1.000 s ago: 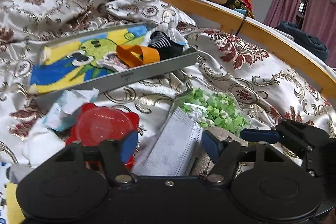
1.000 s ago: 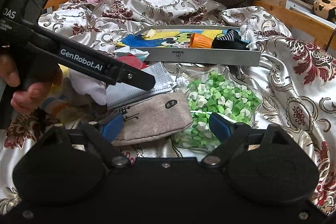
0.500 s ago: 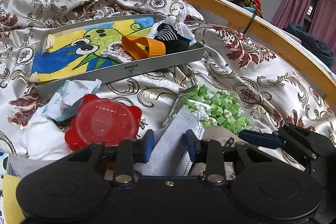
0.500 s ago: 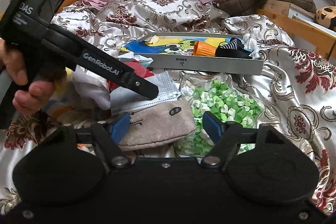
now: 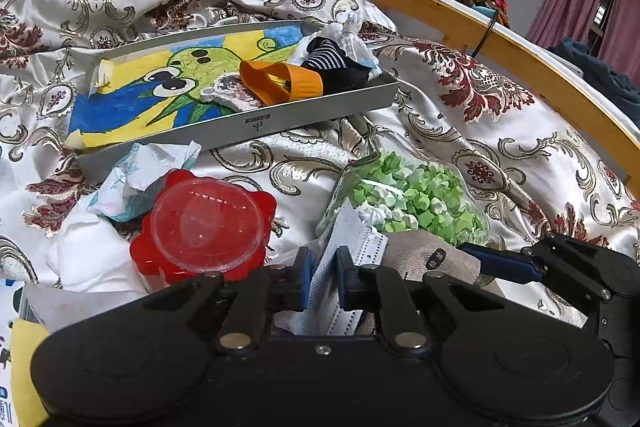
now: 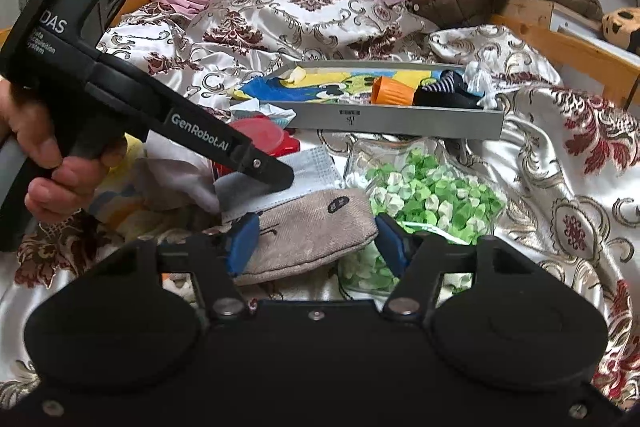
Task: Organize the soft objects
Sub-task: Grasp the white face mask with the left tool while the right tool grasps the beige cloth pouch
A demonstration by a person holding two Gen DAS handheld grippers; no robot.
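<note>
Left tool [image 5: 323, 277] has just been closing and pinches the face mask [image 5: 352, 243]; right tool [image 6: 316, 241] has been closing astride the beige pouch [image 6: 308, 227], its pads seemingly touching. Star jar [image 6: 424, 195] at three o'clock, red container [image 5: 206, 227] at nine.

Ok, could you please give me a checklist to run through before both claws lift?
1. Left claw grip on face mask: ok; jaws have just been closing, pads pinch it.
2. Right claw grip on pouch: cannot tell; jaws have just been closing, pouch between them, contact unclear.
3. Face mask free of pouch: not ok; they overlap.
4. Room in tray: ok; its left half holds only a drawing.
5. Jar of green stars clear of right claw: not ok; it sits beside one finger.
</note>
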